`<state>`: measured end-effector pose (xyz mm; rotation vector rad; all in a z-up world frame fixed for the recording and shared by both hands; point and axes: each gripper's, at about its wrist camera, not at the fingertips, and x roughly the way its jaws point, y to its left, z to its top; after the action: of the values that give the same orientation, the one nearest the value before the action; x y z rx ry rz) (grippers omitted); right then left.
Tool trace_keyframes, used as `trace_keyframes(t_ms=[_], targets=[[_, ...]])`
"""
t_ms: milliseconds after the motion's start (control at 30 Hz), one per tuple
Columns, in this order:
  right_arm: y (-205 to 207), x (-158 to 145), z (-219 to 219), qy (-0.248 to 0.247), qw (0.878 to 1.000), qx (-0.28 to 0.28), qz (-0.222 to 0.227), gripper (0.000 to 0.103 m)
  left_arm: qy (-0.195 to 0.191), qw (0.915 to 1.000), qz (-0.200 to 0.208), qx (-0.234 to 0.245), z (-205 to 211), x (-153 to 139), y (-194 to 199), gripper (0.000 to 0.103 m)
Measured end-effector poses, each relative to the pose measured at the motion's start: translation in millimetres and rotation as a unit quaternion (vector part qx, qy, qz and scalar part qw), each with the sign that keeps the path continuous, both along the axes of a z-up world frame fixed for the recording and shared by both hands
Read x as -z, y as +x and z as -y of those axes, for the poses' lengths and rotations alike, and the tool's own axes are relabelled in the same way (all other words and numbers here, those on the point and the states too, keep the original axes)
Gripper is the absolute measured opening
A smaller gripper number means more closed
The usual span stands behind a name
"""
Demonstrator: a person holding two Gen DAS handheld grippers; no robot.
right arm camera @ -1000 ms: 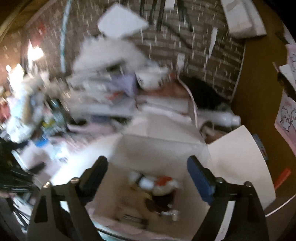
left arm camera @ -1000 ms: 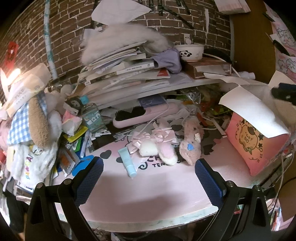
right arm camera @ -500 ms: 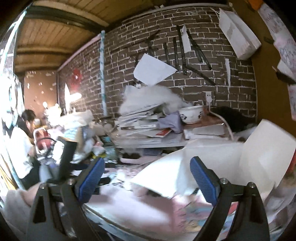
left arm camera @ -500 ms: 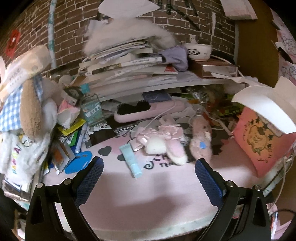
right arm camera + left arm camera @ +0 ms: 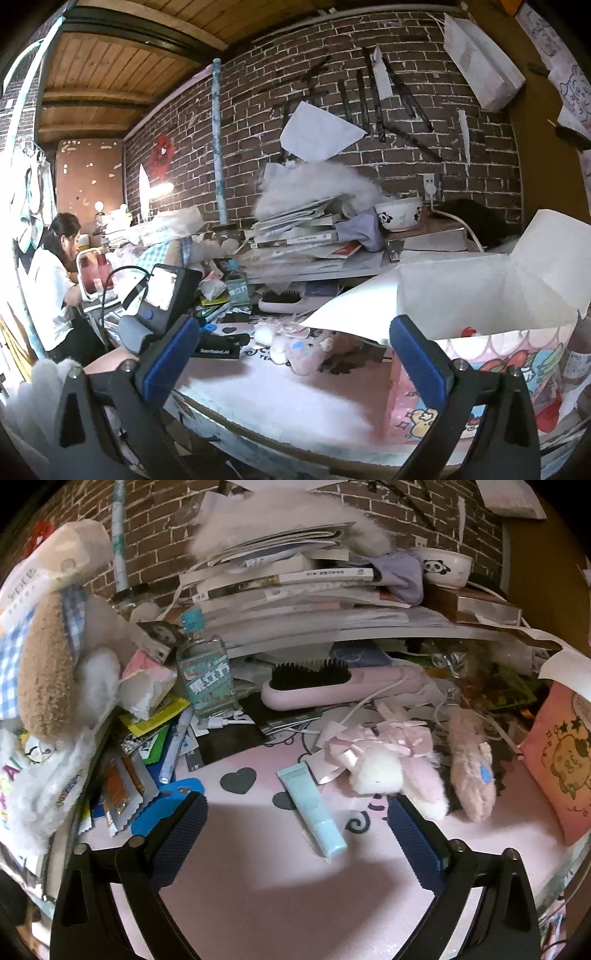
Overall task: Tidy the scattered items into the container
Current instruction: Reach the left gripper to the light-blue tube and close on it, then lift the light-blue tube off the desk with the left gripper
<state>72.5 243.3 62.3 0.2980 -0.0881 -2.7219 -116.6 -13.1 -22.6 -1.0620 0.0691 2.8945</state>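
Note:
A light blue tube (image 5: pixel 312 808) lies on the pink table mat (image 5: pixel 295 893), just ahead of and between the fingers of my open left gripper (image 5: pixel 295 836). Right of it lie a white and pink plush with ribbons (image 5: pixel 391 771) and a pink plush (image 5: pixel 471 764). The container, a pink printed box (image 5: pixel 561 764) with white flaps, stands at the right edge. My right gripper (image 5: pixel 293 356) hangs open and holds nothing, low by the table's front edge, beside the box (image 5: pixel 491 365). The plushes (image 5: pixel 306 350) and the left gripper's body (image 5: pixel 162 295) show beyond it.
A pink hairbrush (image 5: pixel 332 686), a small bottle (image 5: pixel 207 679), sachets and a blue plastic piece (image 5: pixel 166 801) crowd the left and back. Stacked books (image 5: pixel 295 579) fill a shelf against the brick wall. A person (image 5: pixel 55 280) sits far left.
The left gripper has come lower and closer to the blue tube. The right gripper has lifted out from above the box and now looks level across the table.

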Motion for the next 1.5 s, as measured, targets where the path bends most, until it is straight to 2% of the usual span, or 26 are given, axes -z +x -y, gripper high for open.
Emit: trace_keyframes(t_ms=[67,133,300,467,667,733,1033,1500], targets=[[0,1,-1,-0.002,1.0,0.0,0.002,0.103,-0.002,0.9999,0.011,0.001,0,5,-3,0.063],[-1,1,-2,-0.004,1.0,0.002,0.004,0.103,-0.004,0.9997,0.022,0.006,-1,12,-6,0.053],[-2,1,-4,-0.009,1.0,0.004,0.007,0.103,0.01,0.9996,0.024,0.01,1,20,-4,0.042],[-2,2,-4,-0.009,1.0,0.003,0.009,0.103,0.016,0.9993,0.023,0.024,-2,21,-3,0.024],[-4,3,-5,-0.014,1.0,0.003,0.013,0.103,0.024,0.9989,0.027,0.029,-3,19,-2,0.014],[-6,3,-5,-0.014,1.0,0.003,0.016,0.103,0.025,0.9988,0.028,0.029,-3,19,-1,0.012],[-10,8,3,-0.008,1.0,-0.012,0.021,0.103,0.033,0.999,0.026,0.018,4,16,2,0.011],[-10,7,29,0.002,0.998,-0.054,0.013,0.103,0.036,0.9994,-0.005,0.0,18,-9,10,0.011]])
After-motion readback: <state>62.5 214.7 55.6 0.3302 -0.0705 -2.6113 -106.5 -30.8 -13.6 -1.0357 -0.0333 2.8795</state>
